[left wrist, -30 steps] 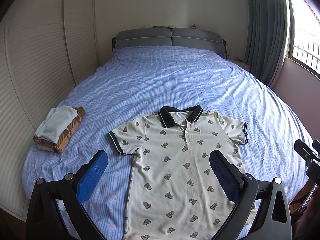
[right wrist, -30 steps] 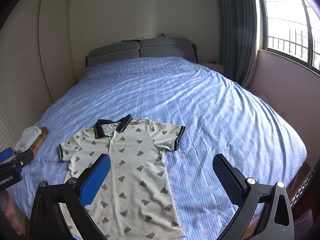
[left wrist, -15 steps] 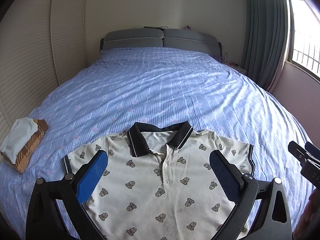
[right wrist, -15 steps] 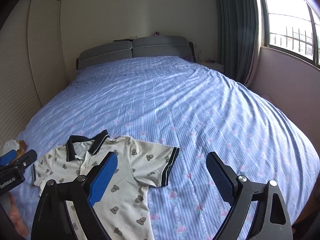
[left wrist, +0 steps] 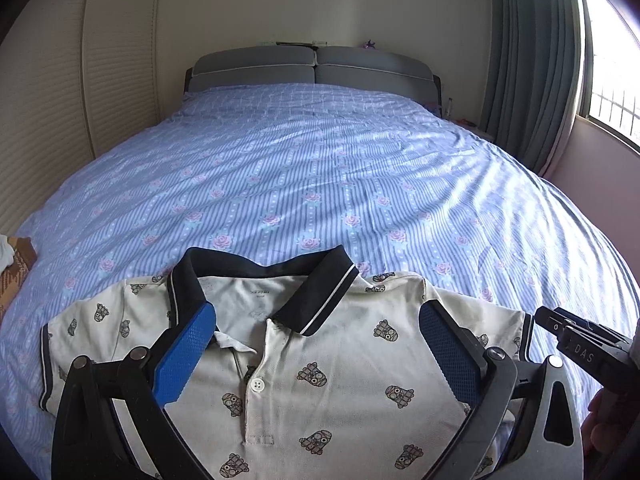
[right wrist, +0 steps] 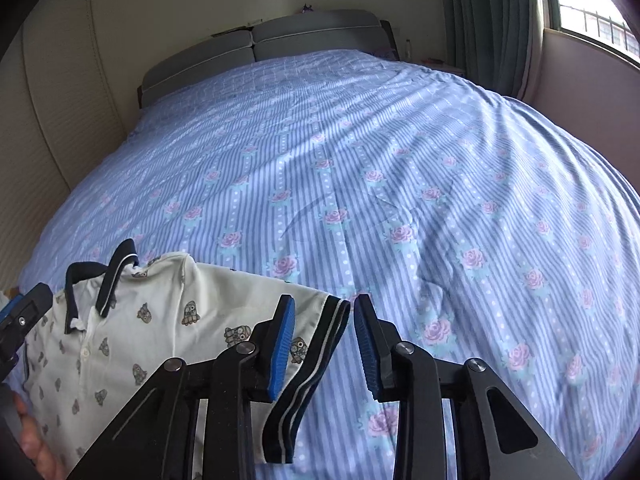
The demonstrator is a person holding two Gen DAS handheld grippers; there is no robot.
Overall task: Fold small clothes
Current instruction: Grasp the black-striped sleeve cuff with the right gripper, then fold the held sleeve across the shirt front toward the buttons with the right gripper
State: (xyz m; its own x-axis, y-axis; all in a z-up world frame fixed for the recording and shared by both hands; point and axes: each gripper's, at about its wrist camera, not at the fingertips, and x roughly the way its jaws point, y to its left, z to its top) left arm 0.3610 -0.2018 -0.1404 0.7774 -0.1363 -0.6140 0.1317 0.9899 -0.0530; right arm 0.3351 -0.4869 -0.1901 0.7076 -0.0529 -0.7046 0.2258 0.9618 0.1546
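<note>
A cream polo shirt [left wrist: 340,380] with small printed figures and a dark collar [left wrist: 224,264] lies face up on the bed. My left gripper [left wrist: 316,312] hangs open just above the collar and chest, jaws wide, holding nothing. In the right wrist view the shirt [right wrist: 160,300] is at lower left. My right gripper [right wrist: 325,300] straddles the dark striped cuff [right wrist: 320,344] of its sleeve. Its jaws are closing with the cuff between them, and a gap still shows beside the pads.
The blue striped, rose-printed bedsheet [left wrist: 320,180] stretches back to a grey headboard [left wrist: 312,64]. A folded stack of clothes [left wrist: 16,264] sits at the left edge. Curtains [left wrist: 524,60] and a window are on the right. A hand [right wrist: 36,452] shows at lower left.
Both grippers came down and forward toward the shirt. The left now sits over the collar. The right jaws narrowed from wide open to straddling the sleeve cuff.
</note>
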